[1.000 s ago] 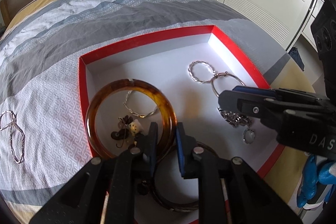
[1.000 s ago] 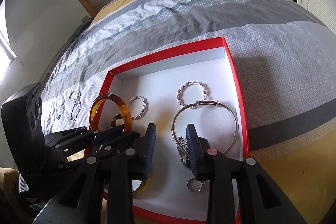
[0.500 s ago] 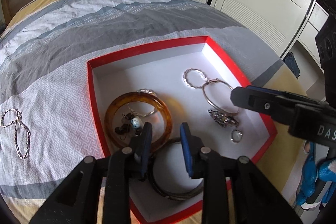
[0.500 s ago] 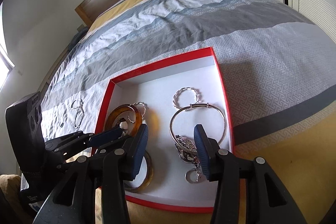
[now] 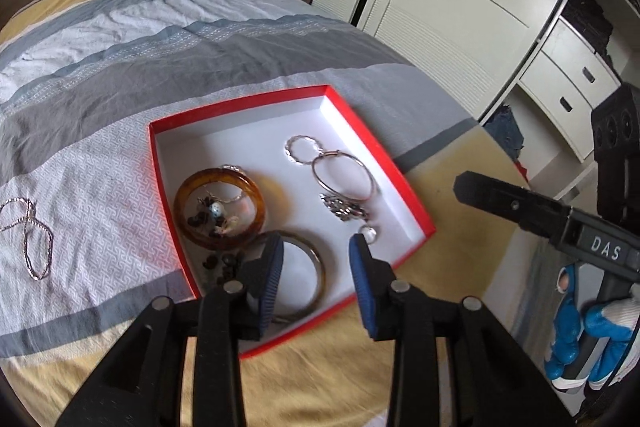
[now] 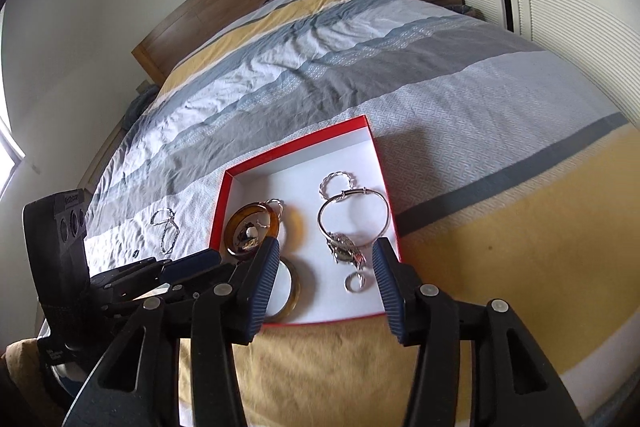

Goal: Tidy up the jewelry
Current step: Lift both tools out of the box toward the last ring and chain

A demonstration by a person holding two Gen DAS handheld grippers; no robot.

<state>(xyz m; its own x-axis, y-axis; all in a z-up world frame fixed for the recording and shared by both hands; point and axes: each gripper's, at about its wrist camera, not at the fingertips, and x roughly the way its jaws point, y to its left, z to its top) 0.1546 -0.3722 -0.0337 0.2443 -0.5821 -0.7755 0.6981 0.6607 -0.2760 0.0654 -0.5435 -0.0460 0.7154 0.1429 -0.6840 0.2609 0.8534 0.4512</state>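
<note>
both grippers, left and right, hover with jaws apart and empty over the near edge of the red box. inside lie a dark bangle, amber bangle and silver bracelets. beyond, left of the box, a chain lies on the bed.

My left gripper over bangles crowding the red box, bare white floor behind them, chain alone on open bedspread
</note>
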